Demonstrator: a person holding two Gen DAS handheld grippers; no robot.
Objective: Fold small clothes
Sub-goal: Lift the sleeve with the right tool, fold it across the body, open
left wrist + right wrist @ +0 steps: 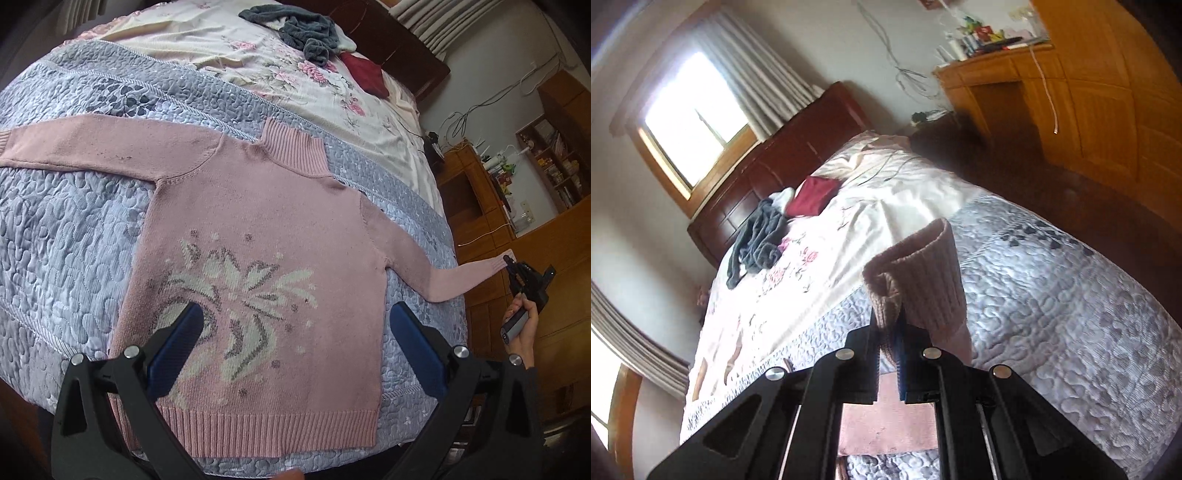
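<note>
A pink knitted sweater [258,229] with a white and grey leaf pattern lies flat, front up, on the grey quilted bedspread [55,258]. One sleeve stretches to the left edge of the left wrist view. My left gripper [295,325] hovers open above the sweater's lower half, blue pads wide apart. The other sleeve runs to the bed's right side, where my right gripper [511,264] is shut on its ribbed cuff [502,262]. In the right wrist view the sleeve cuff [923,273] stands up out of the shut right gripper [888,332].
A dark grey garment [306,29] and a dark red cloth [365,72] lie on the floral sheet [221,48] near the wooden headboard [402,40]. Wooden cabinets [498,229] and shelves stand right of the bed. A hand [524,325] holds the right gripper.
</note>
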